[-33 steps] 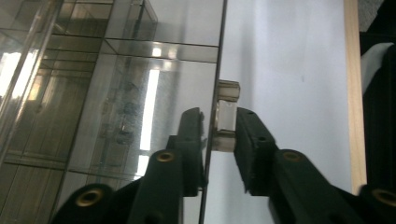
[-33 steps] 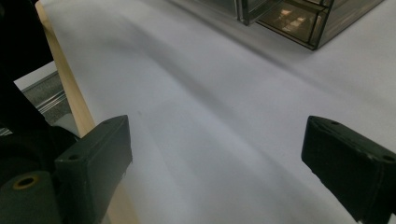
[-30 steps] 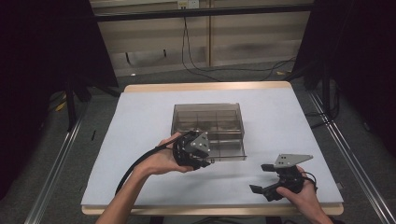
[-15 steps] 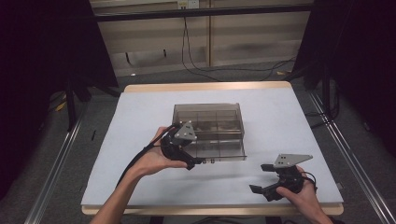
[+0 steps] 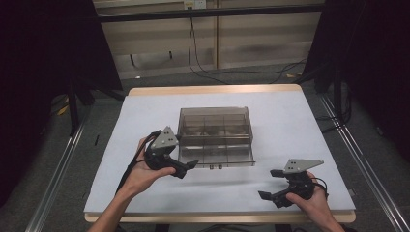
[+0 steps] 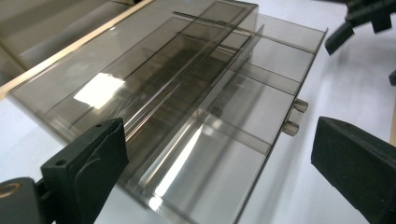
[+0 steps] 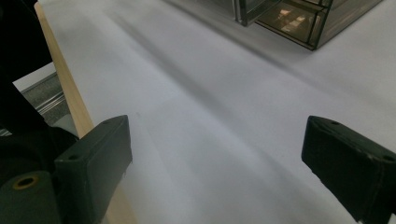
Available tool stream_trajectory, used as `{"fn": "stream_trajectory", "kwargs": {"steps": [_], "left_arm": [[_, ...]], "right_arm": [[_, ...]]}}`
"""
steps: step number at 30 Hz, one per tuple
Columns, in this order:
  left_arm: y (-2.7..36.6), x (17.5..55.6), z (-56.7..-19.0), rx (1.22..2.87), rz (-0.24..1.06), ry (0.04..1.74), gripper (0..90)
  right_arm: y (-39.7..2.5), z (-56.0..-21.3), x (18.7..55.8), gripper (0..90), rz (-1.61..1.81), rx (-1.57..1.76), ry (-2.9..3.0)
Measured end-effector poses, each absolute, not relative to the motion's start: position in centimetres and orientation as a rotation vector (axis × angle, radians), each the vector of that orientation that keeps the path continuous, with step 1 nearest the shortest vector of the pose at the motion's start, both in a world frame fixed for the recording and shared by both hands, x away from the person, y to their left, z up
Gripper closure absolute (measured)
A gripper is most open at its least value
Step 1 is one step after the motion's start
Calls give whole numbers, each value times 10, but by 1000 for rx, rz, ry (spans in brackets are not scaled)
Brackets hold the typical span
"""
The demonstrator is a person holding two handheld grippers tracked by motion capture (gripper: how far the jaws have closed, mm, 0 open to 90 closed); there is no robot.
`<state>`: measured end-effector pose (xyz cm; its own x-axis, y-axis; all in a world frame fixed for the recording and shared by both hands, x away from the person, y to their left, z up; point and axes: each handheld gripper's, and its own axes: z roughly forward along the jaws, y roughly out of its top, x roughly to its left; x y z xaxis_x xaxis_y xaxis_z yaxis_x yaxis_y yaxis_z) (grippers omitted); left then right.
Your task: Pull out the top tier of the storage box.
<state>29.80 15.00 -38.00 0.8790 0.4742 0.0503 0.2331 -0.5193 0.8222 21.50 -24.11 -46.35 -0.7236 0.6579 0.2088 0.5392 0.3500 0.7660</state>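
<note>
A smoky clear plastic drawer box [image 5: 214, 122] stands mid-table. Its lower drawer [image 5: 216, 157] is slid out toward the front, with two small knobs [image 5: 215, 166] on its face. My left gripper [image 5: 187, 169] is open, just off the drawer's front left corner and pointing right. In the left gripper view the open drawer [image 6: 224, 140] with its dividers lies between the wide-apart jaws, and the knobs [image 6: 294, 116] are at the right. My right gripper [image 5: 267, 183] is open near the front right of the table, holding nothing, over bare white surface [image 7: 217, 135].
The white table top [image 5: 300, 125] has a wooden edge [image 5: 212, 90] at the back and another edge [image 7: 70, 93] close to my right gripper. Cables [image 5: 203, 67] lie on the floor behind. The box corner [image 7: 299, 18] is far ahead of the right jaws.
My left gripper has moved left, from the drawer's front to its left corner. The drawer stays slid out. The right gripper has not moved.
</note>
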Motion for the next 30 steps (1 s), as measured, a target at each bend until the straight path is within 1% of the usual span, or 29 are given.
{"fn": "stream_trajectory", "kwargs": {"steps": [2,6,8,11,13,15,21,24,27,29,30], "left_arm": [[157,292,-383,2133,352,501,29],[171,283,-391,2138,393,570,27],[179,279,-396,2106,406,590,26],[187,272,-403,2077,467,643,21],[191,267,-408,2088,484,678,34],[196,263,-413,2069,472,703,34],[208,253,-429,2039,490,766,39],[215,246,-437,2037,528,780,38],[224,241,-442,1990,488,818,38],[228,238,-445,1957,492,838,35],[229,238,-446,1940,464,858,35]], "right_arm": [[-241,-463,215,85,1315,1101,2469],[-241,-463,214,85,1317,1101,2467],[-241,-463,215,85,1317,1100,2467],[-241,-463,215,85,1315,1102,2467],[-241,-463,214,85,1315,1102,2467],[-241,-463,214,85,1315,1101,2468],[-241,-463,214,83,1315,1104,2467],[-241,-463,214,82,1314,1100,2467],[-241,-463,214,81,1310,1105,2467],[-241,-463,214,81,1311,1103,2464],[-241,-463,214,81,1311,1103,2464]]}}
